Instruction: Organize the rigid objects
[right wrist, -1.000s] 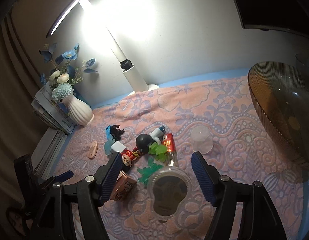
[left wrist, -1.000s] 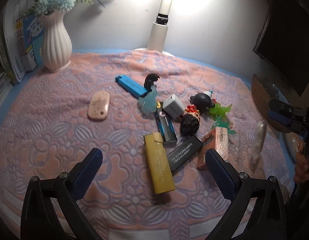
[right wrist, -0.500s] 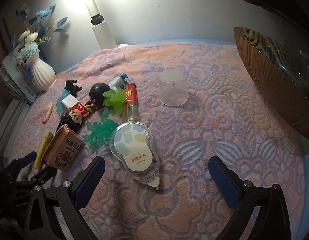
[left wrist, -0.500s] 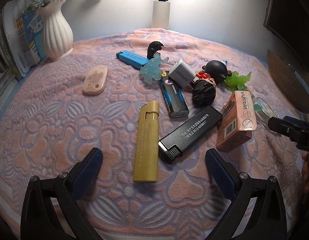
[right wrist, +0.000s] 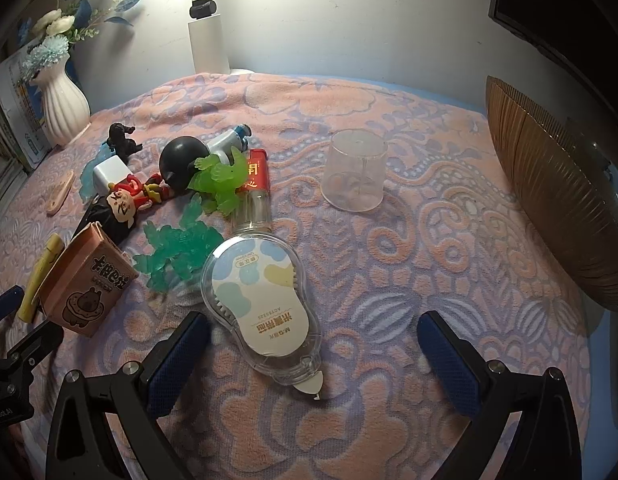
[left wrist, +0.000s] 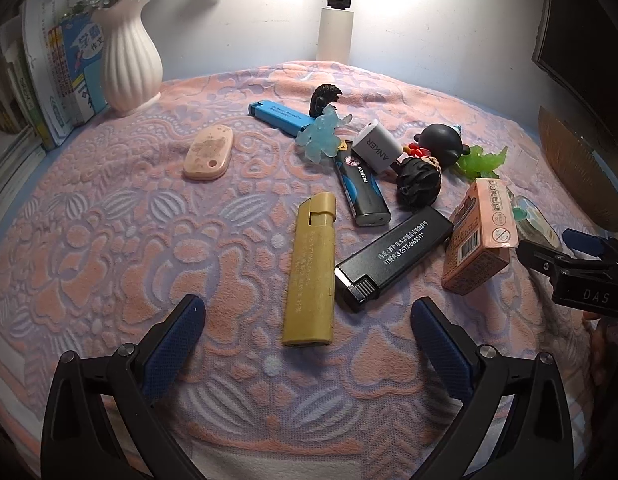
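My left gripper (left wrist: pixel 305 334) is open and empty, low over the cloth, with a yellow lighter (left wrist: pixel 311 270) between its fingers. A black lighter (left wrist: pixel 393 258), a dark patterned lighter (left wrist: pixel 363 190), a blue lighter (left wrist: pixel 281 116), a white charger (left wrist: pixel 377 146), a pink box (left wrist: pixel 479 238), a pink tag (left wrist: pixel 208 154) and small figurines lie beyond. My right gripper (right wrist: pixel 313 344) is open and empty over a clear correction-tape dispenser (right wrist: pixel 261 300). Green toys (right wrist: pixel 221 180), a red lighter (right wrist: pixel 256 174) and the pink box (right wrist: pixel 83 280) lie to its left.
A clear cup (right wrist: pixel 355 170) stands upside down on the cloth. A brown ribbed bowl (right wrist: pixel 549 200) sits at the right. A white vase (left wrist: pixel 129 52), books (left wrist: pixel 41 72) and a lamp base (left wrist: pixel 336 28) stand at the back. A dark monitor (right wrist: pixel 561 4) hangs at the upper right.
Both grippers have come down and forward toward the objects. The yellow lighter now lies between the left fingers and the tape dispenser between the right ones. Both stay open.
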The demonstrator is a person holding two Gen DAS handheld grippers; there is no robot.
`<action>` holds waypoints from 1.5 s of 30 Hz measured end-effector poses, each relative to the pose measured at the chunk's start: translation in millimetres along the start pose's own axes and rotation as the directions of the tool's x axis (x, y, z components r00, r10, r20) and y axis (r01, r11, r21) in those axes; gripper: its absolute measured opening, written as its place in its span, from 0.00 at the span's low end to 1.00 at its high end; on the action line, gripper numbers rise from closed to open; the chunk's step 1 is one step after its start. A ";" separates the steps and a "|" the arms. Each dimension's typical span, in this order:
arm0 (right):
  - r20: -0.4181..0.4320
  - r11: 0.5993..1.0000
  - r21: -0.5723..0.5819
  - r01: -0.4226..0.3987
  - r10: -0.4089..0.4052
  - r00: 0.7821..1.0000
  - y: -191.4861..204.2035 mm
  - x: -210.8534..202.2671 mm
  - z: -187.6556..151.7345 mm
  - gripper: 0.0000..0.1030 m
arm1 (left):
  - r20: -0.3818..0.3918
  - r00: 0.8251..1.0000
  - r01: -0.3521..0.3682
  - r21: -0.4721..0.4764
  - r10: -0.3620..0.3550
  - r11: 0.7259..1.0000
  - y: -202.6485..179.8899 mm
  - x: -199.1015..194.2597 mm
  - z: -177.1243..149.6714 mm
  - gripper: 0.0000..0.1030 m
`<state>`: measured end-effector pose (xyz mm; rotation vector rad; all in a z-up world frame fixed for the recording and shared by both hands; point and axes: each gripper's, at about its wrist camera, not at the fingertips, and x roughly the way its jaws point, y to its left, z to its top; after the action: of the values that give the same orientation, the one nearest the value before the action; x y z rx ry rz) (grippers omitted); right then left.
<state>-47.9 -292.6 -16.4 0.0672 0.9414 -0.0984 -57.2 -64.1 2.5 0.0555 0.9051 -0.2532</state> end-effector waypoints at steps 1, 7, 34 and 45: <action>0.002 1.000 0.001 -0.001 0.001 1.000 -0.9 -0.2 -0.2 1.00 | 0.002 1.000 0.004 0.004 -0.004 1.000 2.8 0.4 1.1 0.98; 0.008 1.000 0.009 0.001 -0.001 1.000 1.1 0.0 0.1 1.00 | 0.003 1.000 0.004 -0.024 -0.004 1.000 16.3 4.5 7.7 0.99; 0.010 1.000 0.012 -0.008 0.008 1.000 1.5 5.7 4.5 1.00 | 0.024 0.996 0.084 -0.082 -0.082 0.993 14.2 13.1 26.3 0.66; 0.063 0.997 0.073 0.035 -0.039 0.997 -6.5 -6.7 4.7 0.46 | 0.038 0.982 0.188 -0.229 -0.184 0.955 42.6 -0.6 15.6 0.12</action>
<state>-48.8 -299.1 -8.3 0.1128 0.8751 -0.1682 -35.3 -25.1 10.1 -0.2492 0.9194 -0.3213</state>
